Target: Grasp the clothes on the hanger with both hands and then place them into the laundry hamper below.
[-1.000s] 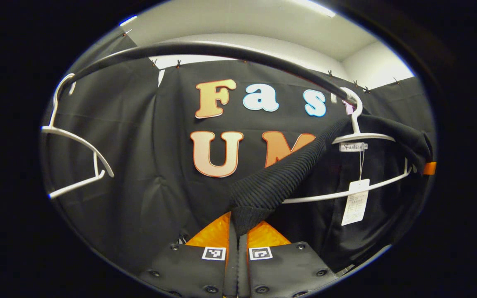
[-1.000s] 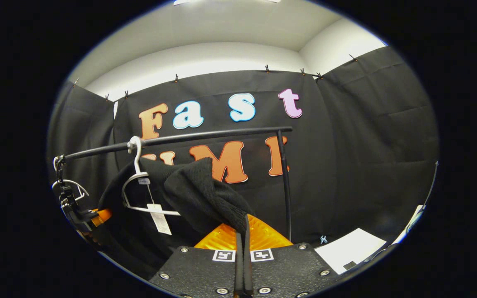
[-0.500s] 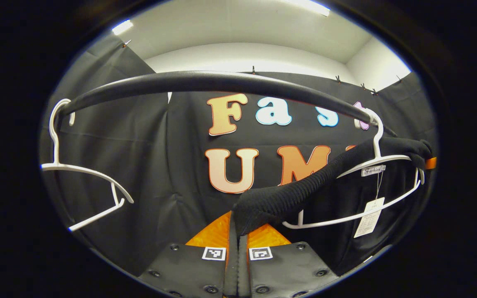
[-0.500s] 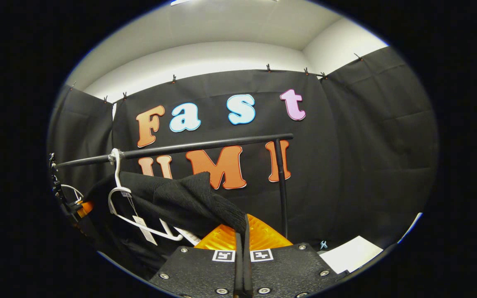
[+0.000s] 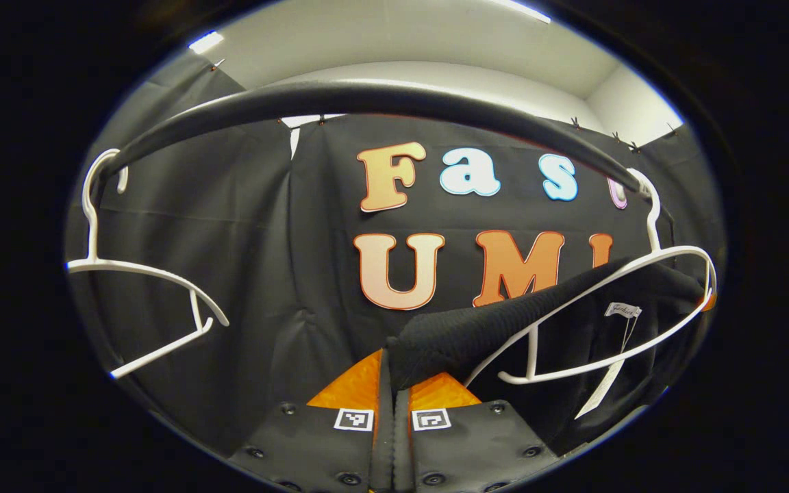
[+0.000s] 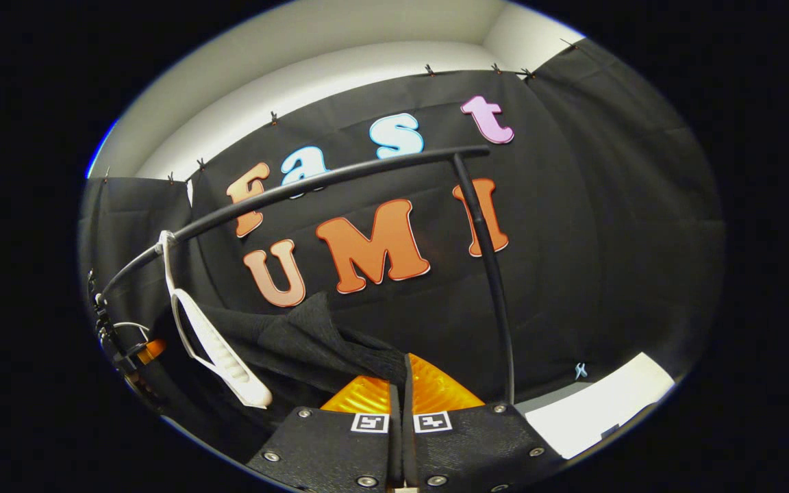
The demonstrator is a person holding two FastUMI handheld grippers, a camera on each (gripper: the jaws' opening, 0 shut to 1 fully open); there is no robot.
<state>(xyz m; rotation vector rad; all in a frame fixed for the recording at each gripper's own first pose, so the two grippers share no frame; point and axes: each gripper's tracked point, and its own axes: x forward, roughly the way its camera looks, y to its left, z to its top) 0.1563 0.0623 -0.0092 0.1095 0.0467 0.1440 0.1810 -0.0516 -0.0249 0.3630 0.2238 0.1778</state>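
In the left gripper view, a bare white hanger point(image 5: 141, 274) hooks over the left end of the black rail point(image 5: 367, 103), which arcs across the top. Low in the middle, the left gripper point(image 5: 392, 383) has its fingers pressed together on a ribbed edge of the black garment point(image 5: 477, 329). The knit runs from there up and to the right, passing just under the arm of a second white hanger point(image 5: 614, 308) that hooks on the right end of the rail. A small neck label point(image 5: 622, 310) and a paper tag point(image 5: 600, 387) hang from the garment inside the hanger's loop.

In the right gripper view, the other gripper point(image 6: 127, 356) sits far off at the left edge, under the left end of the rail point(image 6: 326, 181). Just right of it the white hanger point(image 6: 209, 342) hangs tilted from the rail, with the garment point(image 6: 285, 335) spread below and beside it. The right gripper point(image 6: 400, 390) is clamped on a fold of that knit at bottom centre. The rail's upright post point(image 6: 490, 274) drops to the right of it, and a white sheet point(image 6: 600, 404) lies at the lower right
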